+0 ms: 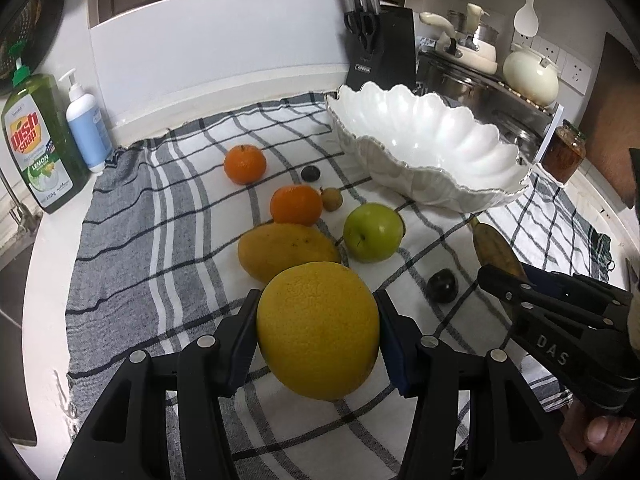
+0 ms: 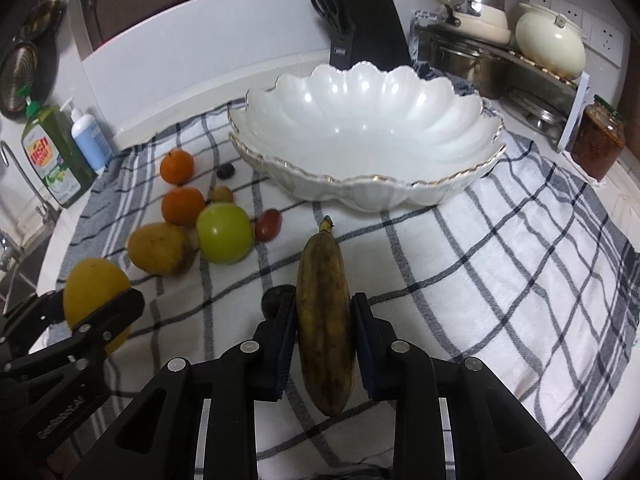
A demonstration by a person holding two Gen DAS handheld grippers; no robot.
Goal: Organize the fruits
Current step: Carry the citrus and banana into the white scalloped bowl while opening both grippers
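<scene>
My left gripper [image 1: 318,332] is shut on a large yellow citrus [image 1: 318,332], held just above the checked cloth; it also shows in the right wrist view [image 2: 94,292]. My right gripper [image 2: 322,332] is shut on a brown-spotted banana [image 2: 325,312], seen partly in the left wrist view [image 1: 494,248]. The empty white scalloped bowl [image 2: 360,184] stands at the back. On the cloth lie a mango [image 1: 286,250], a green apple [image 1: 373,232], two oranges [image 1: 245,163] [image 1: 296,205], a dark plum [image 1: 442,286], a small brown fruit [image 1: 331,199], a small dark fruit [image 1: 310,173] and a red fruit [image 2: 268,224].
Dish soap [image 1: 38,148] and a pump bottle [image 1: 86,128] stand at the left by the sink. A knife block [image 1: 380,48], pots on a rack [image 2: 500,40] and a jar [image 2: 598,140] stand behind and right of the bowl.
</scene>
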